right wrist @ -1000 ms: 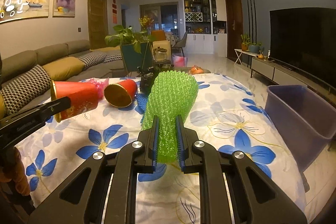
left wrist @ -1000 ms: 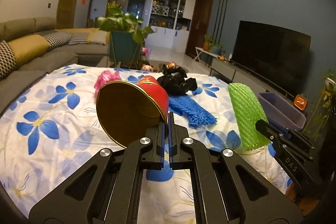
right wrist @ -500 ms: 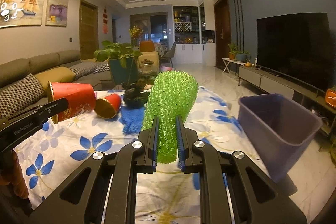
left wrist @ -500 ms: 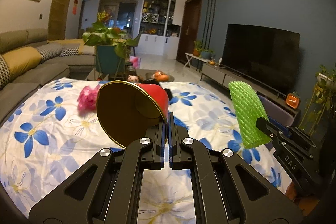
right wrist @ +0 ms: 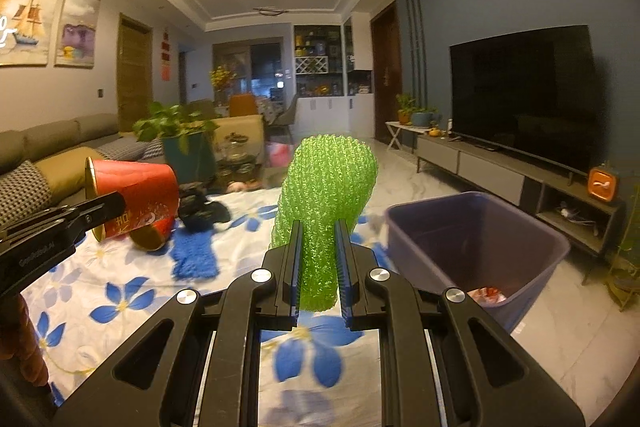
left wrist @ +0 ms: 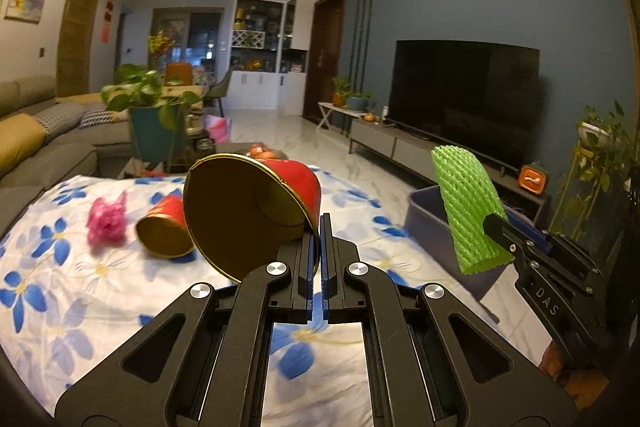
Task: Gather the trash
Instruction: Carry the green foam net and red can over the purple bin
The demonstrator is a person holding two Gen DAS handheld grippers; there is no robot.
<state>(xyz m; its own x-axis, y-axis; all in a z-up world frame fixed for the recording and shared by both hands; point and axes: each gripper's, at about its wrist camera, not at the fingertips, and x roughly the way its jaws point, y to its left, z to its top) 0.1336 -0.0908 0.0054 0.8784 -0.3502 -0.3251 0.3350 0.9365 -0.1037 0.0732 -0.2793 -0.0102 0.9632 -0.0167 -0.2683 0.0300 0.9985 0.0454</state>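
My left gripper (left wrist: 320,227) is shut on the rim of a red paper cup (left wrist: 248,211) with a gold inside, held above the flowered table (left wrist: 60,307). It also shows in the right wrist view (right wrist: 136,195). My right gripper (right wrist: 318,239) is shut on a green foam net sleeve (right wrist: 328,195), also seen in the left wrist view (left wrist: 466,211). The purple bin (right wrist: 472,247) stands on the floor just right of the table, with some trash inside.
On the table lie a second red cup (left wrist: 164,231), a pink wad (left wrist: 106,223), a black bag (right wrist: 202,213) and a blue foam net (right wrist: 194,259). A sofa (left wrist: 44,143) is left, a TV (right wrist: 520,95) right, a potted plant (left wrist: 154,123) behind.
Both grippers have risen and swung right with their loads. The bin is now closer and more central in the right wrist view.
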